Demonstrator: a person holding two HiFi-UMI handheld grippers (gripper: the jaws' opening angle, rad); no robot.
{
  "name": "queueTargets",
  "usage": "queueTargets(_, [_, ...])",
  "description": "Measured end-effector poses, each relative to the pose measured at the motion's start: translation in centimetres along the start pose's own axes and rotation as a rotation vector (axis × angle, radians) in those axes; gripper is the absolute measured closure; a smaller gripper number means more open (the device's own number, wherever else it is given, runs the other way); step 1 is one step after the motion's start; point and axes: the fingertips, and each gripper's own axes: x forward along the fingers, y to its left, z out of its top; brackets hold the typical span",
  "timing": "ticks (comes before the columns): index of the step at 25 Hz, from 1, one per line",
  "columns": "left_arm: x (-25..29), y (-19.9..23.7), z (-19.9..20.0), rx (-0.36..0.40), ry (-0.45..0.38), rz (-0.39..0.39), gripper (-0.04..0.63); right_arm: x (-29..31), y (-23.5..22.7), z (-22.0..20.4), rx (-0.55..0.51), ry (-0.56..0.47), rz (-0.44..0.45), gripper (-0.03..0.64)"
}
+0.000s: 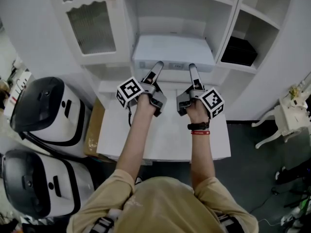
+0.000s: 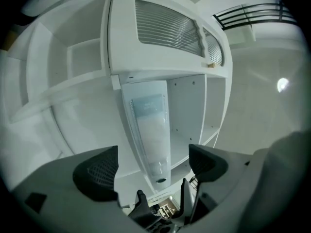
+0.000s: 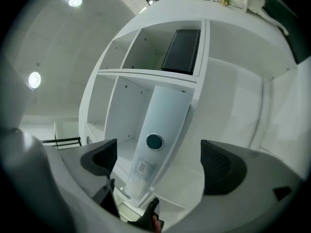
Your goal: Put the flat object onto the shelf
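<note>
Flat object: a pale grey-white flat rectangular slab lies in the middle compartment of the white-painted shelf unit, its near edge facing the person. That edge carries a round dark spot and a small label (plain in the right gripper view).

Left gripper: the left gripper is held just in front of the slab's near edge. Its dark fingers are spread wide and their pads press on nothing. The slab shows in the gap beyond them.

Right gripper: the right gripper sits beside the left at the same edge. Its fingers are likewise spread wide, gripping nothing, with the slab seen between them but untouched.

Marker cubes: a black-and-white patterned cube rides on each gripper – one at the left hand, one at the right.

Right wrist: a black band and a red band.

Neighbouring compartments: a flat black box rests in the open compartment right of the slab. A ribbed-glass cabinet door closes the one to the left.

Desk: a white desk stands under the forearms, against the shelf unit.

Floor, left: two white-and-black rounded machines – one behind the other.
</note>
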Motion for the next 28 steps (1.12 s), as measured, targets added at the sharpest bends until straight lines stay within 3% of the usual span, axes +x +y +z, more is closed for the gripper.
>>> queueTargets(5, [-2.2, 0.1, -1.7, 0.099, 0.022, 0.038, 0.149, -2.8, 0.0, -0.8, -0.169, 0.087, -0.019, 0.094])
queueTargets(8, [-3.3, 0.1, -2.5, 0.164, 0.044, 0.056, 0.150, -4.0, 0.2, -0.6, -0.261, 0.089, -0.030, 0.094])
queueTargets(11, [-3.8, -0.5, -3.2, 0.214, 0.069, 0.027, 0.150, -4.9, 0.9, -0.2, -0.410, 0.078, -0.031, 0.095])
queueTargets(19, [-5.9, -1.7, -2.3, 0.576, 0.009, 0.125, 0.187, -6.3, 2.1, -0.5, -0.731, 0.121, -0.053, 0.122])
queueTargets(28, [-6.5, -2.6, -2.1, 0.949, -0.004, 0.244, 0.239, -6.3, 2.1, -0.2, -0.895, 0.143, -0.099, 0.192])
